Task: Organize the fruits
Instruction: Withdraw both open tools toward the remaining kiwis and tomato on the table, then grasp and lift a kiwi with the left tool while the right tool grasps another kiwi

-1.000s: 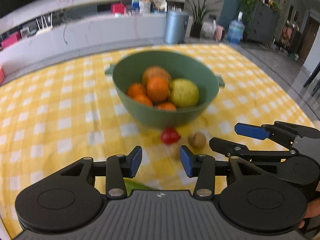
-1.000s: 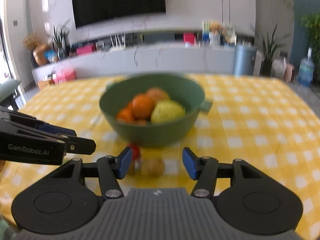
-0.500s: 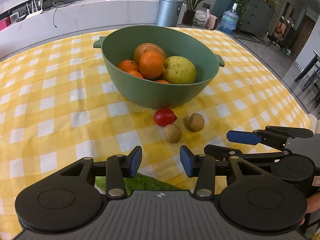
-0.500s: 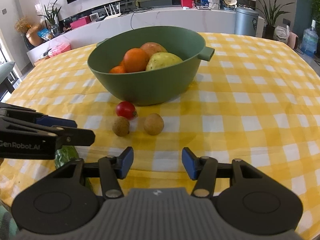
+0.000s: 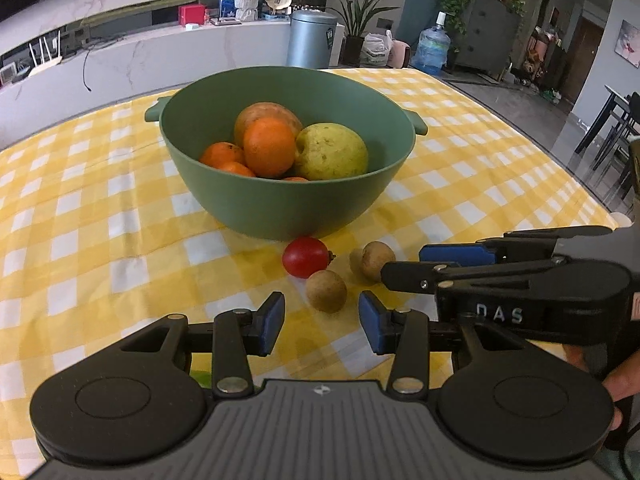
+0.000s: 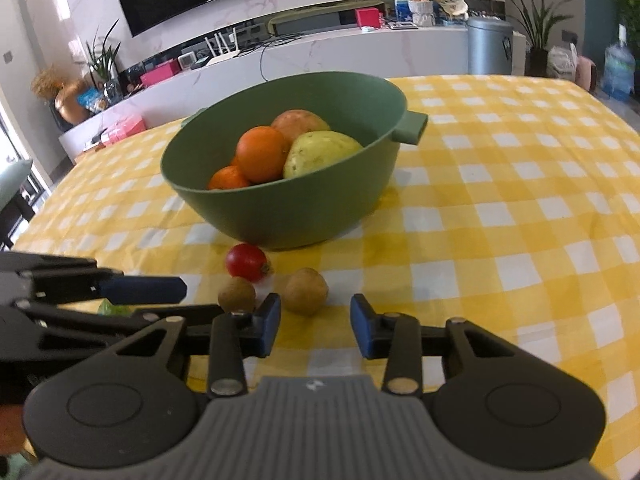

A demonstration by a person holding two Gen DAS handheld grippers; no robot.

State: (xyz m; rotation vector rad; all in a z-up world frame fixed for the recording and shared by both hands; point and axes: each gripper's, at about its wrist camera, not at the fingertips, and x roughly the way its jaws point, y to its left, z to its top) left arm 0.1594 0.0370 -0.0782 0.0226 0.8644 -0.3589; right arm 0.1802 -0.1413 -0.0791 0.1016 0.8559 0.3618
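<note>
- Ahead of your left tool (image 5: 322,322), released with nothing gripped, a small brown fruit (image 5: 326,290) lies on the surface (image 5: 100,240); a red fruit (image 5: 305,257) sits beyond it, below the green bowl (image 5: 288,204).
- Before your right tool (image 6: 315,327), whose jaws have just been closing yet grip nothing, a second brown fruit (image 6: 306,291) lies just past the fingertips.

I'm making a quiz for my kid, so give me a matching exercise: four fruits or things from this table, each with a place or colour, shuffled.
Column one:
1. pear
2. cherry tomato
3. bowl
4. brown fruit nearest the left tongs

Column two:
A. red, on the cloth
B. green, holds the oranges
C. yellow-green, inside the bowl
D. on the cloth, just ahead of the fingertips

Pairs: 1-C, 2-A, 3-B, 4-D
</note>
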